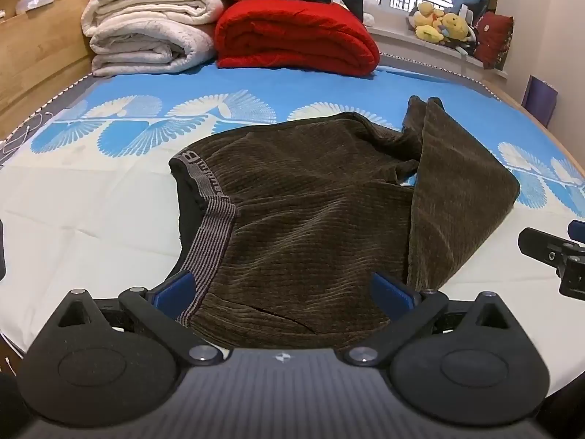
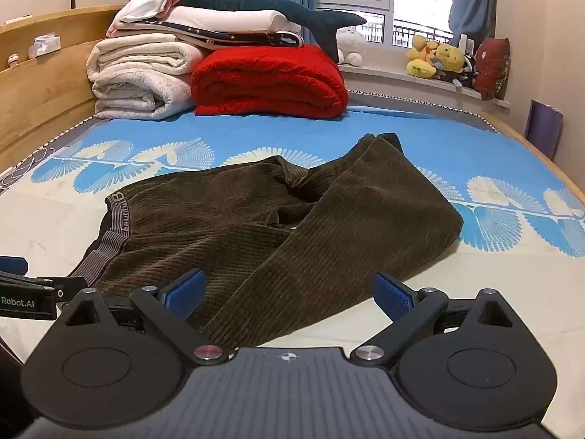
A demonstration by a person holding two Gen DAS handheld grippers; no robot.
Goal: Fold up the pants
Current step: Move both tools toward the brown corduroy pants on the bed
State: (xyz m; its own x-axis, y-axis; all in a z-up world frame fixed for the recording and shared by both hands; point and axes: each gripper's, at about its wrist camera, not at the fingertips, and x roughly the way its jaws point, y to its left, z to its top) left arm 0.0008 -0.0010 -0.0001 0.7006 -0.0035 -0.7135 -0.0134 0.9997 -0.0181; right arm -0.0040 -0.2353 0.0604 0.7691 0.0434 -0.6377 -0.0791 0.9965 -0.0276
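While both tongs gape empty over rumpled pants, folded blankets crowd the bed's far end.

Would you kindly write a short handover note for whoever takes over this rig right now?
Left gripper: open, over the near waistband end, holding nothing.
Right gripper: open, over the near leg, holding nothing.
Pants: lying rumpled on the bed, waistband to the left, one leg crossed over the other.
Done: no neat fold visible.
Left: smooth them out, then fold.
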